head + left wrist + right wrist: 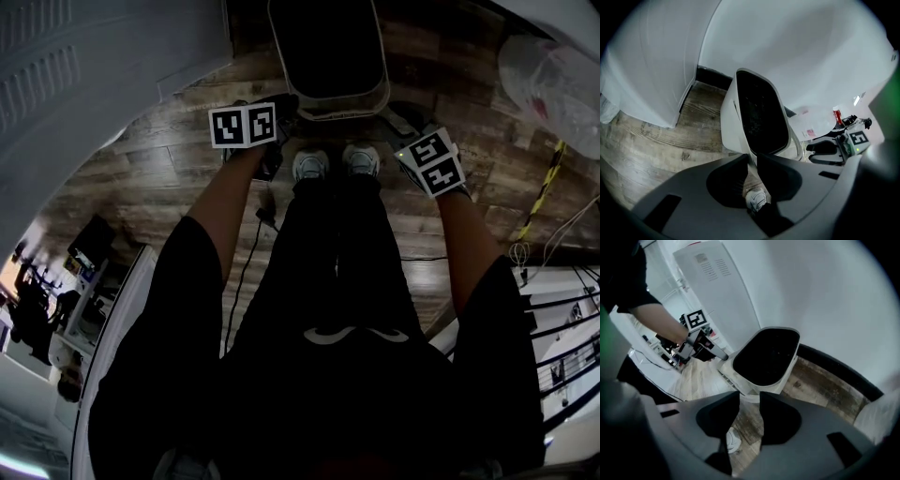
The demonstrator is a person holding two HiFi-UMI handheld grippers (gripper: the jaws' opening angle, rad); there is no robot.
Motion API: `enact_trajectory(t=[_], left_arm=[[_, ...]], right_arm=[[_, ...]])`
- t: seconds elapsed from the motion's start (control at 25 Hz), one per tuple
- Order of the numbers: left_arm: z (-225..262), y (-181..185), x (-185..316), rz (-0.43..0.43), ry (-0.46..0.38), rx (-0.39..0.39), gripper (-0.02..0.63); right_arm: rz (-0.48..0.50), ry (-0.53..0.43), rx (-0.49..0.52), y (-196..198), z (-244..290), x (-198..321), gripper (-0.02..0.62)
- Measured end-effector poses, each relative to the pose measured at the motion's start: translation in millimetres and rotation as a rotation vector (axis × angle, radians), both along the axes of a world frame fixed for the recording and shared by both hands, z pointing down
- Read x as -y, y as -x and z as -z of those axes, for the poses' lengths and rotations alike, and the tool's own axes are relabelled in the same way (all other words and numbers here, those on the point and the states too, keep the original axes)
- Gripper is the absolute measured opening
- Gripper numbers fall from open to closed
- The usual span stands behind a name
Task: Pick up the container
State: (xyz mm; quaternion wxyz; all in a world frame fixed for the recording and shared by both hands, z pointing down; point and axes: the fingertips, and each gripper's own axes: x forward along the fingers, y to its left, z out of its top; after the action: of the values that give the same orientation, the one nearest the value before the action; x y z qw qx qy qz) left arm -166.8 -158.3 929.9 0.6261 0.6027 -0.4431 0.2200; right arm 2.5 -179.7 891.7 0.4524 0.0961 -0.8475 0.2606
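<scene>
A white container (330, 112) with a dark inside hangs above the wood floor, just ahead of the person's shoes (311, 166). My left gripper (284, 105) grips its near left corner; in the left gripper view the jaws (753, 161) are shut on the thin white rim of the container (733, 124). My right gripper (392, 114) is at the near right corner. In the right gripper view its jaws (750, 399) stand apart, with the rim of the container (785, 376) lying between the tips and floor showing through the gap.
A white cabinet or appliance (94, 75) stands to the left and a white wall runs behind the container. A clear plastic bag (553, 84) and a yellow-black striped strip (544, 187) lie to the right. A cable (242, 277) trails on the floor.
</scene>
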Motion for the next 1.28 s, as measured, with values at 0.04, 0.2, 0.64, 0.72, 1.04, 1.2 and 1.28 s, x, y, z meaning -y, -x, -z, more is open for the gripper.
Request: enact_trajectory(t=[0.04,0.2,0.64,0.72,1.04,1.2,1.28], left_arm=[[2.2,0.0,0.4,0.002,0.01,0.0,0.074],[8.3,2.2,3.2,-0.004,0.051,0.007,0.072],[23.1,2.7,10.6,0.034,0.085,-0.022,0.071],[24.9,2.0,11.4,0.039,0.086,-0.024,0.071],[39.4,5.5,16.8,-0.056,0.05,0.026,0.062],[62.7,7.0,25.1,-0.219,-0.046,0.07,0.048],[78.1,1.9,28.7,-0.359,-0.128,0.1,0.067]], right_arm=[[0.043,-0.027,-0.014,2.6,5.6,-3.8,0.126],[0.198,-0.187,-0.11,5.8,16.5,-8.3,0.152],[0.57,-0.471,-0.231,23.3,11.6,-14.0,0.156],[0.606,-0.468,-0.248,25.3,7.5,-14.9,0.156],[0.623,-0.445,-0.281,31.1,8.5,-8.7,0.13],[0.641,-0.428,-0.271,33.6,18.8,-3.2,0.126],[0.625,-0.407,-0.261,35.6,25.1,1.4,0.127]])
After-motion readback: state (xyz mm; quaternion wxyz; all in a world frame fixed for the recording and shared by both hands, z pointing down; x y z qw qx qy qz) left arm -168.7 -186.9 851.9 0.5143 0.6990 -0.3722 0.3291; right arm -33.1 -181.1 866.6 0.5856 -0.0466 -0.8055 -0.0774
